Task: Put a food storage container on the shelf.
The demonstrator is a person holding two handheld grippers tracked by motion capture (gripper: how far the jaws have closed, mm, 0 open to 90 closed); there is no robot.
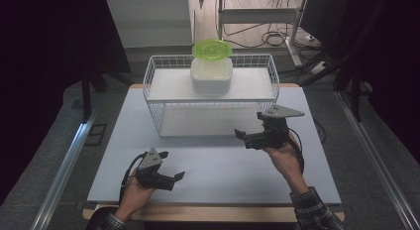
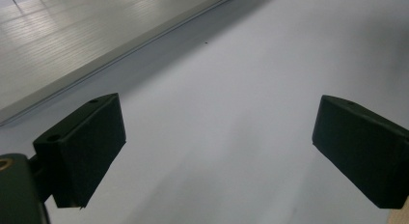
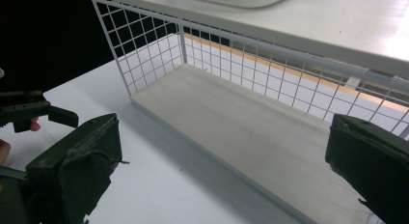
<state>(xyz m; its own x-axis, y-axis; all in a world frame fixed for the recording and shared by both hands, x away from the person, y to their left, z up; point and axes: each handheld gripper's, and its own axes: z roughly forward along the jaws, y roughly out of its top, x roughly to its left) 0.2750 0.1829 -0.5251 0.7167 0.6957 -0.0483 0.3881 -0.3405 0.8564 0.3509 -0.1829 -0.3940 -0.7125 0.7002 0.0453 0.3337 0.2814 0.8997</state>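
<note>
2 hand-held grippers, left (image 1: pixel 173 179) & right (image 1: pixel 241 137), both wide, empty; 1 rack (image 1: pixel 157 86), 1 container (image 1: pixel 212 76).

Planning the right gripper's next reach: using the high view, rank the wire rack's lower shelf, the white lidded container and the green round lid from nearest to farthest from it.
From the right gripper:
1. White wire rack's lower shelf, just beyond its jaws, to the left.
2. White square plastic container, on the upper shelf, centre.
3. Translucent green round lid, on top of that container, farthest back.
</note>
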